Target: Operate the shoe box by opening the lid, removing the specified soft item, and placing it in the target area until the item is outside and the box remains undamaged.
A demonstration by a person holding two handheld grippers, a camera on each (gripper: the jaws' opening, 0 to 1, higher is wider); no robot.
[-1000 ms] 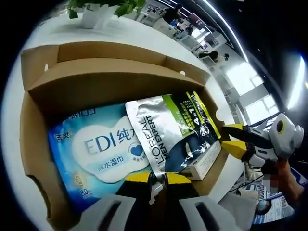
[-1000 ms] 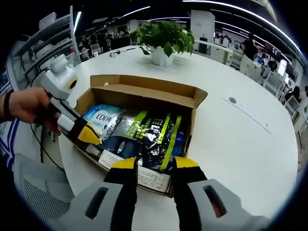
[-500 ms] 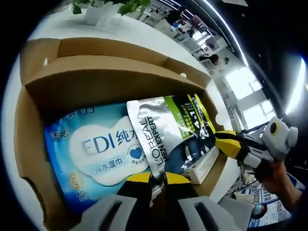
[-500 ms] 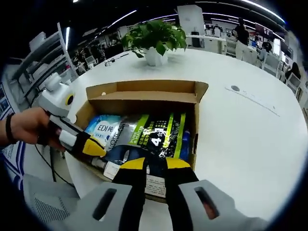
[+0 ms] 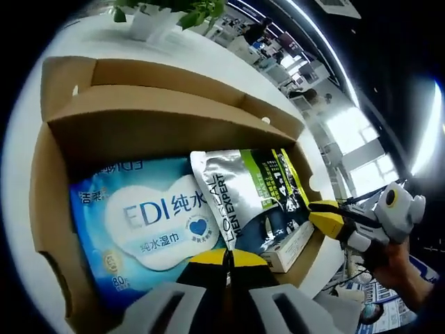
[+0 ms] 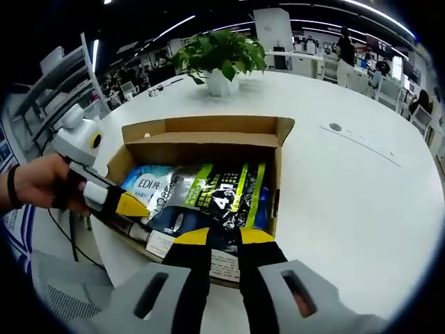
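Right gripper [image 6: 217,236]: jaws nearly closed over silver-and-green foil pouch [image 6: 208,198] in open brown cardboard shoe box [image 6: 208,142]. Left gripper [image 5: 224,258]: jaws closed beside blue wet-wipes pack [image 5: 139,223].

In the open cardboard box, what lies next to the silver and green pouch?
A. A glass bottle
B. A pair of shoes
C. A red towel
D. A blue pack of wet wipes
D: in the left gripper view the blue wet wipes pack lies flat in the cardboard box, its edge under the silver and green pouch.
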